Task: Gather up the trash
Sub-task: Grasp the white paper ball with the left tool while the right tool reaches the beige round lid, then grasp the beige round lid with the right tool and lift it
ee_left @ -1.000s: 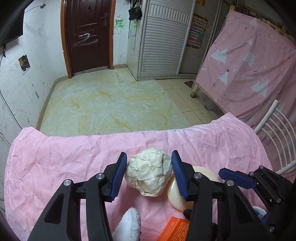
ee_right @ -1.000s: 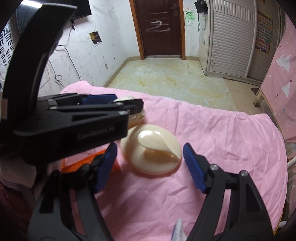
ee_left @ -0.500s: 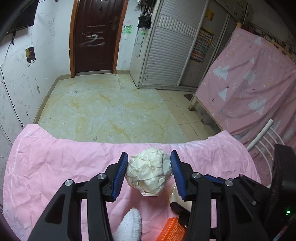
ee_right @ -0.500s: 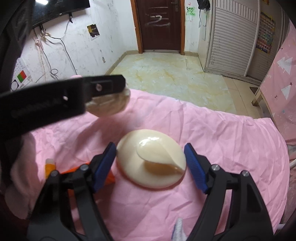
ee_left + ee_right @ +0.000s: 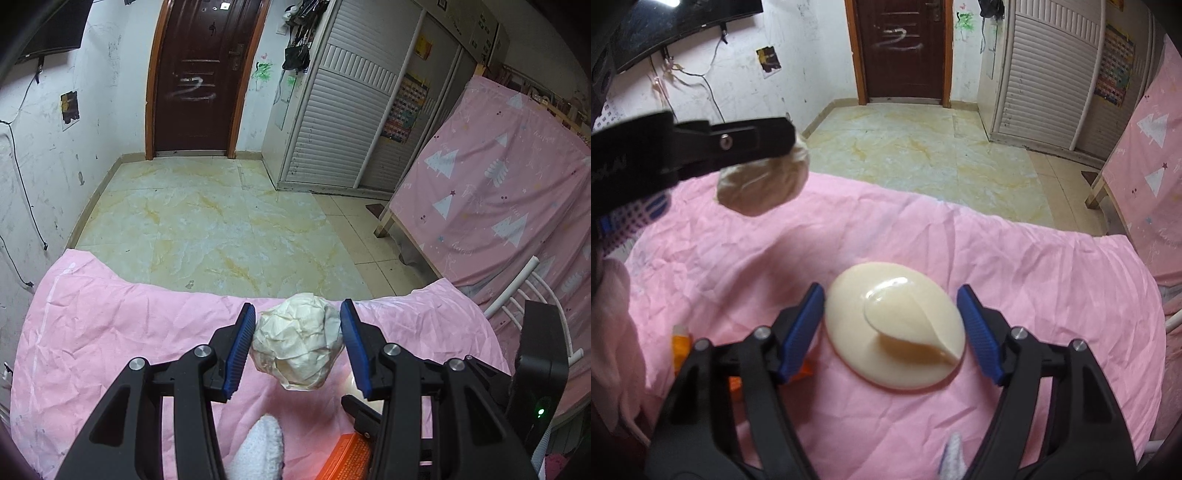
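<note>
- Pink cloth [image 5: 110, 332] covers the table; marble-look tile floor [image 5: 221, 221] and a dark door [image 5: 195, 74] lie beyond it.
- Your left gripper [image 5: 297, 341] is clamped on one crumpled paper ball [image 5: 299, 347]. Both blue pads press its sides, jaws partly closed. In the right wrist view the ball hangs clear above the cloth.
- Your right gripper [image 5: 892, 332] stands wide, straddling one cream plate [image 5: 894, 332] that lies on the cloth. Pads sit just beside the rim on either side; left one may be grazing it, can't tell. Not gripping.
- One cream spoon-like piece [image 5: 905, 317] rests on the plate.
- Count: one paper ball, one plate, one orange packet [image 5: 681, 347], two grippers.
- Orange packet is mostly hidden behind your right gripper's left finger and cut off at the bottom edge in the left wrist view.
- White fuzzy thing [image 5: 258, 450] at the bottom of the left wrist view is cut off; can't identify it.
- Plate is nearly all hidden in the left wrist view.
</note>
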`<state>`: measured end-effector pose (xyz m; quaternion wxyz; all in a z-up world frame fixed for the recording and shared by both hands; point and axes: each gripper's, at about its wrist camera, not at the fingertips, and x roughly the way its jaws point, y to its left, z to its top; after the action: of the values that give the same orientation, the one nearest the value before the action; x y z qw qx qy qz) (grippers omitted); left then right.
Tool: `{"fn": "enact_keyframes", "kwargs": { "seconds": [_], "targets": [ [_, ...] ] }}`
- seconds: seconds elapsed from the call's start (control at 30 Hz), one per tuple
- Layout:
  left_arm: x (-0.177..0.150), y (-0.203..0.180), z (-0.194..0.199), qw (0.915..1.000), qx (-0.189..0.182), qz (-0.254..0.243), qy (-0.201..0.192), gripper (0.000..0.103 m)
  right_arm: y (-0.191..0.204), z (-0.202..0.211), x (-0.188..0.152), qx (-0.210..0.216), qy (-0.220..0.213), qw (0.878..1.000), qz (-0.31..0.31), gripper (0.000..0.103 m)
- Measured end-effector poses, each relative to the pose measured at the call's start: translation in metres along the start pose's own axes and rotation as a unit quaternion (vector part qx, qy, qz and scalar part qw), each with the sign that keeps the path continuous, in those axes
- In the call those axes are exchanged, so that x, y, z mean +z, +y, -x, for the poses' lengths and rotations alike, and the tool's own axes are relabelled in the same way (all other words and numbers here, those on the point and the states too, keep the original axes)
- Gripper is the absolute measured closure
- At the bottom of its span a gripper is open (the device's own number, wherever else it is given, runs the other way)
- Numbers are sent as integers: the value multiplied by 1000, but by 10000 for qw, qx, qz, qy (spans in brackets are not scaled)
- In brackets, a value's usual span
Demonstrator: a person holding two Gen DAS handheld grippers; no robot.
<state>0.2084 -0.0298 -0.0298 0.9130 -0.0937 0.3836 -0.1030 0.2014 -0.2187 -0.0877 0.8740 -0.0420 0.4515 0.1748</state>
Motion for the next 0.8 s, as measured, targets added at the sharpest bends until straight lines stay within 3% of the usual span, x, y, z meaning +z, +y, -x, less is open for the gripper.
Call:
{"fn": "enact_keyframes", "kwargs": {
  "seconds": [0.33, 0.8],
  "targets": [
    [-2, -5, 7, 9998, 85, -153, -115, 65, -11, 27, -6, 27, -248, 9995, -171, 32],
    [-21, -33, 32, 9992, -4, -313, -236, 65, -37, 98, -30, -109, -797, 9958, -435, 32]
  ]
}}
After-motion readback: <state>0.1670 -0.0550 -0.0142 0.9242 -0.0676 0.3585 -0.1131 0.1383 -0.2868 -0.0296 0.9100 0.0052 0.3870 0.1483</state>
